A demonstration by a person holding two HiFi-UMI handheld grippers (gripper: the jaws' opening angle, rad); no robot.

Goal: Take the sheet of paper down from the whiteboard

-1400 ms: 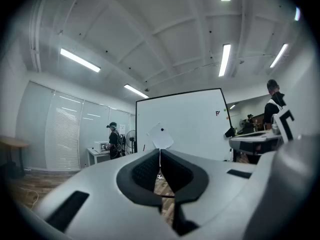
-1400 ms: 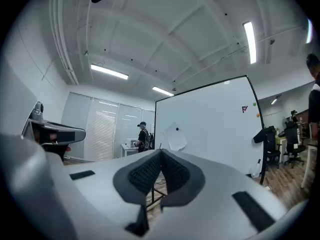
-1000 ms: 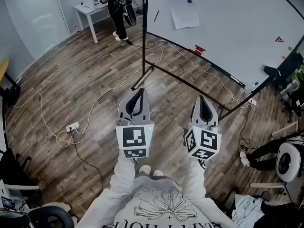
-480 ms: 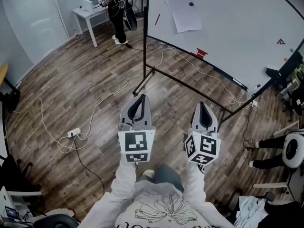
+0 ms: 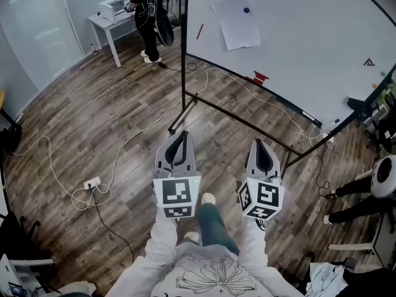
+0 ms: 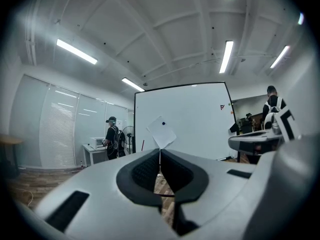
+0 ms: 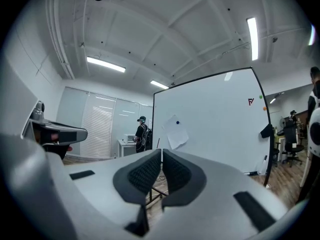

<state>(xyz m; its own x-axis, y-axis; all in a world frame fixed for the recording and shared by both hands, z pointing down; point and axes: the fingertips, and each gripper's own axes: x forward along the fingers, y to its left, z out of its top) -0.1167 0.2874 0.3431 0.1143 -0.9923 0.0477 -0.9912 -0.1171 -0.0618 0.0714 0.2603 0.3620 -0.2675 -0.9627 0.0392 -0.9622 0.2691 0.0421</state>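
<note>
Both clenched on nothing, the left hand-held gripper [image 5: 178, 135] and right hand-held gripper [image 5: 263, 144] face the sheet of paper [image 5: 238, 22], held by a blue magnet [image 5: 246, 10] on the whiteboard [image 5: 309, 42] at upper centre, well apart, which suggests the approach; the next move calls for nearing it and opening the jaws.

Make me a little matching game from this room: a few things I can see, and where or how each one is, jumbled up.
Things:
1. sheet of paper
2. power strip
3. left tool
4. red object

Places or states:
A. jaws shut, nothing between them
B. at the bottom edge of the whiteboard
C. lying on the wooden floor
D. up on the board under a dark magnet

Pairs: 1-D, 2-C, 3-A, 4-B
</note>
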